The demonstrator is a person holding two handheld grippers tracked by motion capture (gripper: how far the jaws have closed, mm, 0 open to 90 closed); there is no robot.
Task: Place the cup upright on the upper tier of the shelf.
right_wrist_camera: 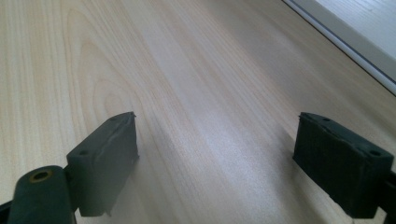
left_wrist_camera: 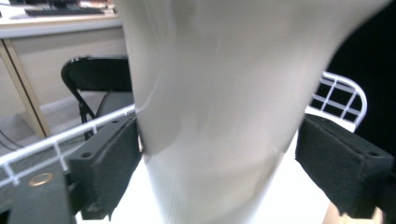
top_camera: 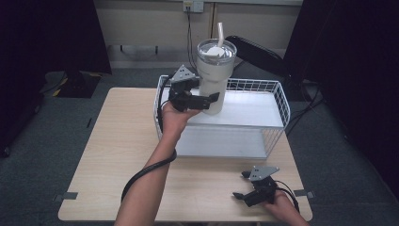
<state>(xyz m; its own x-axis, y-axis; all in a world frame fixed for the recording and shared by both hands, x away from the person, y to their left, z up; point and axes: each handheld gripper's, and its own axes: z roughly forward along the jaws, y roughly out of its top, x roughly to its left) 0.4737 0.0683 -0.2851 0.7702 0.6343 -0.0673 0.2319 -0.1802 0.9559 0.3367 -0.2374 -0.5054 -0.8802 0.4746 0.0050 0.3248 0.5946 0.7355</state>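
White tumbler between left claw jaws, on wire rack

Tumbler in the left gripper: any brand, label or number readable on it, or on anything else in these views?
No readable text in any view.
Tumbler: its pale wall looks plain in the high view; in the left gripper view it is blurred and close, with no print visible.
White wire basket: no label visible.
Left gripper and right gripper: no markings legible on their grey plates.
Table: bare wood grain, no sign.
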